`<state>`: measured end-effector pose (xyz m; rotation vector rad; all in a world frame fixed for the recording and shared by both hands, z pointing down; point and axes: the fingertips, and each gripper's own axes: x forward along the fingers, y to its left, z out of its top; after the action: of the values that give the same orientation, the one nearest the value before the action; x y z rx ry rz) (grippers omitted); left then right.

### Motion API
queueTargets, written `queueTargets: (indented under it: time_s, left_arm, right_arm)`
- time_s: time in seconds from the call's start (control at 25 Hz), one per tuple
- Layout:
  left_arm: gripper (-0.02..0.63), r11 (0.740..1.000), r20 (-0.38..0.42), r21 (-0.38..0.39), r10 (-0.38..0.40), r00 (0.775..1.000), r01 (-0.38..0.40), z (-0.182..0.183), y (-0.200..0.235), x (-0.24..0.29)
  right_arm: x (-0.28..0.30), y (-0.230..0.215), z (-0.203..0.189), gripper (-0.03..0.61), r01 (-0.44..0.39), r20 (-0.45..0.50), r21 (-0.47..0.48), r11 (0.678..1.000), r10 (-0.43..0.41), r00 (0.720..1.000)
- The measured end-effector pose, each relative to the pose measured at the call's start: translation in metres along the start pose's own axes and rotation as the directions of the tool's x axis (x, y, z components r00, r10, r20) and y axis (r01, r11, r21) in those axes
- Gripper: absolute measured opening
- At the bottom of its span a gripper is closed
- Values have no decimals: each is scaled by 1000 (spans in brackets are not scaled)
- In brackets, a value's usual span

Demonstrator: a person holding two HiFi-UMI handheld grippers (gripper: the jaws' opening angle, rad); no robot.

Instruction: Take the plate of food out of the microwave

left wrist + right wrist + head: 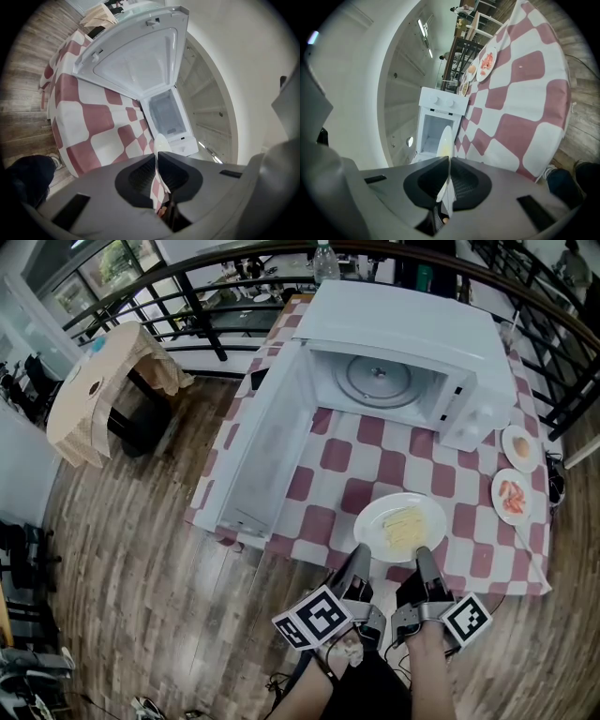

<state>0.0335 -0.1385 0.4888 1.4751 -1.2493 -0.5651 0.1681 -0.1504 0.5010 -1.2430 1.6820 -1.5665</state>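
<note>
A white plate (401,526) of pale yellow food lies on the red-and-white checked tablecloth (337,456), near the front edge, outside the microwave (403,334). Both grippers hold its near rim. My left gripper (361,557) is shut on the rim's left part, and my right gripper (422,561) is shut on the right part. In the left gripper view the plate (160,144) shows edge-on, pinched between the jaws of that gripper (157,158). The right gripper view shows the same plate (446,137) clamped in that gripper (448,161). The microwave door (267,451) hangs wide open to the left, and the glass turntable (378,381) inside is bare.
Two small plates of food (520,446) (512,495) sit at the table's right edge. A bottle (325,259) stands behind the microwave. A small table with a beige cloth (98,385) stands on the wooden floor to the left, and a dark railing (187,296) runs behind.
</note>
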Motion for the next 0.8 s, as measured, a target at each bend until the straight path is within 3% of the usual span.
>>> queueTargets:
  time_s: [0.8]
  left_arm:
    - [43, 1000, 6, -7, 3, 1000, -3, 14, 3, 14]
  right_arm:
    - [21, 5, 2, 9, 3, -11, -7, 1000, -3, 1000]
